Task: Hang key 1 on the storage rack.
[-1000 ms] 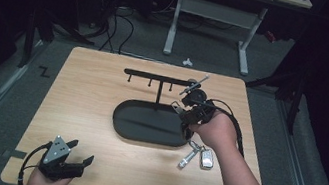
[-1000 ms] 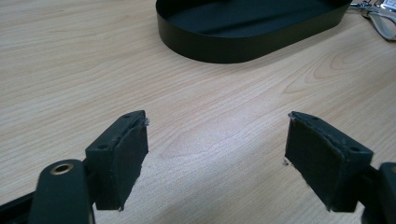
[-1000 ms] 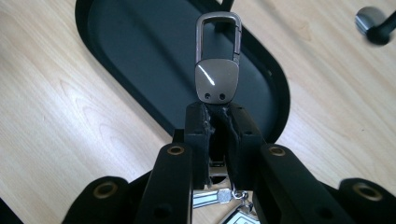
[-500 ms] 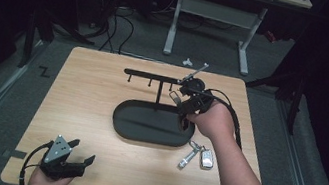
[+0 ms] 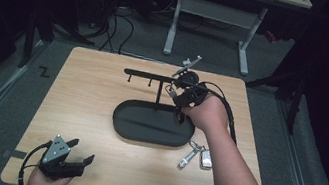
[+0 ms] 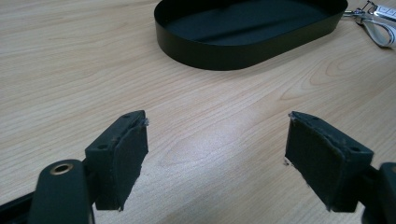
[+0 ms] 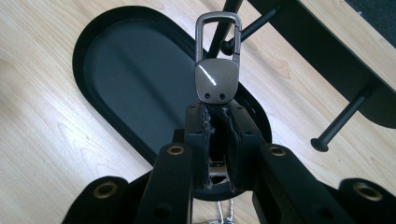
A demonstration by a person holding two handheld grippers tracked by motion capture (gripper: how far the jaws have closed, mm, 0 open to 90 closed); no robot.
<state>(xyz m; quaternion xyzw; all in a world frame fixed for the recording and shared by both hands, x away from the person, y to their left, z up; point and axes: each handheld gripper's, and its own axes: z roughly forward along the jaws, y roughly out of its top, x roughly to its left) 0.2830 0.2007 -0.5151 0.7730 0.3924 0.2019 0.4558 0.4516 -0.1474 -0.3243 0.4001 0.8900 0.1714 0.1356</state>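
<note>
My left tongs (image 5: 74, 158) rest near the table's (image 5: 91, 95) front-left corner with the jaws spread wide and nothing between them. In the left gripper view both pads (image 6: 128, 154) stand well apart over bare wood, and the black oval tray (image 6: 243, 51) lies beyond them. These tongs show no displacement over the last second; they take no part in the present step.

The tray is the base of the key stand (image 5: 162, 78), which sits at the table's centre. Its horizontal bar carries short pegs (image 7: 338, 122) with knobbed ends.

My right tongs (image 5: 183, 94) have moved during the last second. They have travelled from the tray's right end toward the table's far edge and now sit at the right end of the bar. The jaws are clamped nearly together on the keychain clip (image 7: 217, 74), gripping it by its lower end. The carabiner loop projects above the jaws and stands next to a peg; I cannot tell whether they touch. The loop does not yet pass over the knob.

Judgement: the carry phase is complete and the hanging phase begins. The loop must be aligned with a peg tip before release.

A second key bunch (image 5: 197, 156) lies on the table just off the tray's front-right end, untouched.
</note>
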